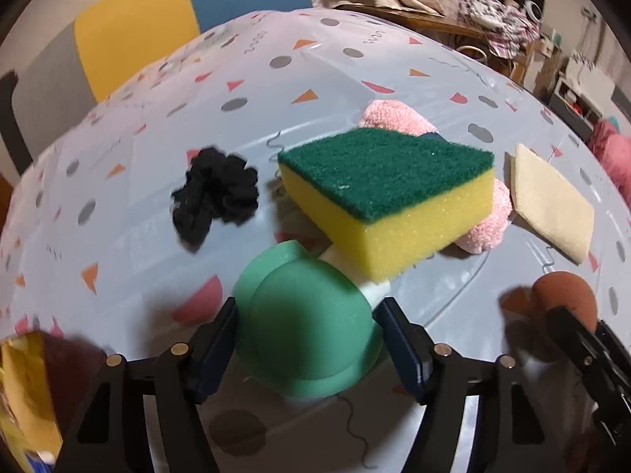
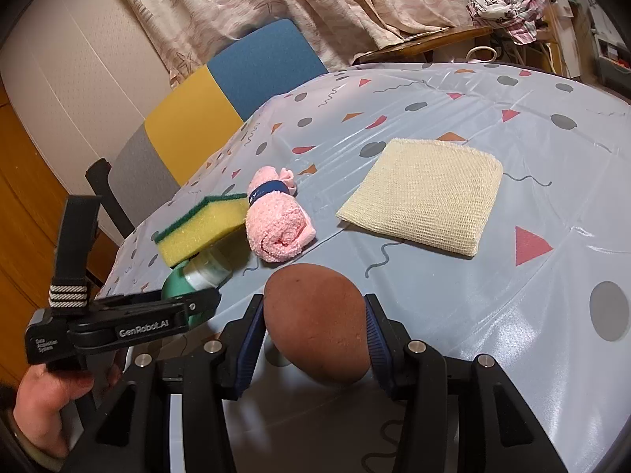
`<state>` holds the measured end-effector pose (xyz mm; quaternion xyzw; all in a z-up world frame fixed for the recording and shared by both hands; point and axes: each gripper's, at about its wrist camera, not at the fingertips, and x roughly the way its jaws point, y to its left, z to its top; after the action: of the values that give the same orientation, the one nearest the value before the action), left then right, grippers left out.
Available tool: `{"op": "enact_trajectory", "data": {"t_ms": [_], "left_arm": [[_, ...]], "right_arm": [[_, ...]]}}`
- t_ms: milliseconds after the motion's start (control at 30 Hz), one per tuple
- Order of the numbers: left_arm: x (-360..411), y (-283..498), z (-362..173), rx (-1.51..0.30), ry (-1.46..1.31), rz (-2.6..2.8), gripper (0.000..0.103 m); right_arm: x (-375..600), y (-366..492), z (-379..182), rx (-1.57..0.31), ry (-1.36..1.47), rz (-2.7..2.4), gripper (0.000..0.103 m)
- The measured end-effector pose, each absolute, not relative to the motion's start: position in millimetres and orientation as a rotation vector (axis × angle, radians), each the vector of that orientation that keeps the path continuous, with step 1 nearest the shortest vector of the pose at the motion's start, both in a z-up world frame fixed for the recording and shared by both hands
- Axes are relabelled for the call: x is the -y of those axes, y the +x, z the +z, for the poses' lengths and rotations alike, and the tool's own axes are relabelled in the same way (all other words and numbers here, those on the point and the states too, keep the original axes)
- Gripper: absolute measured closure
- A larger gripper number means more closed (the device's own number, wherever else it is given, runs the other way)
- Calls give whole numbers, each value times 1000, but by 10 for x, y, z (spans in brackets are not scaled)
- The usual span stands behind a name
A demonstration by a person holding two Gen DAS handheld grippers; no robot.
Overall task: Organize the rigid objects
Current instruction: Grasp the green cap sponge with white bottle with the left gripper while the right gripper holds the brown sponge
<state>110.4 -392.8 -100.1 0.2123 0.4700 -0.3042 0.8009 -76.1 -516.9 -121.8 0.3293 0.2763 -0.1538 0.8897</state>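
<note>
Item: green-capped bottle (image 1: 311, 331), lying on the table (image 1: 157, 181) under the tilted sponge (image 1: 390, 197). Left gripper (image 1: 305, 349) straddles the cap, pads seemingly not yet pressing, jaws apart. Right gripper (image 2: 315, 339) clenched on the brown egg-shaped object (image 2: 317, 323). Risk: lifting the bottle tips the sponge off; round cap may slip sideways from the pads

Glossy, wrinkled plastic tablecloth (image 2: 453, 299). On it: a porous foam sponge (image 1: 388, 201) with a rough green scouring top, a fluffy pink terry towel (image 2: 278, 232), a coarse cream mesh cloth (image 2: 424, 197), a crumpled black fabric scrunchie (image 1: 215, 193) — and a smooth matt green plastic bottle (image 1: 311, 327).
</note>
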Motion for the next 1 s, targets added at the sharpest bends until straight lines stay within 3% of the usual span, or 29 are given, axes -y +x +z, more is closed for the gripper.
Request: {"op": "enact_trajectory", "data": {"t_ms": [167,767,1000], "left_arm": [[3789,970,-978,-1053,389,-644,40],[2996,389,-829,-1152,107,-717,40],[2591,215,-472,-1092,-3,-764,41]], "right_arm": [[5177,-762,-1229,-576,680,-321,54],[5143,-722,-1212,-601,637,-349,55],[5100,-699,-1196,-621,602,-370,55]]}}
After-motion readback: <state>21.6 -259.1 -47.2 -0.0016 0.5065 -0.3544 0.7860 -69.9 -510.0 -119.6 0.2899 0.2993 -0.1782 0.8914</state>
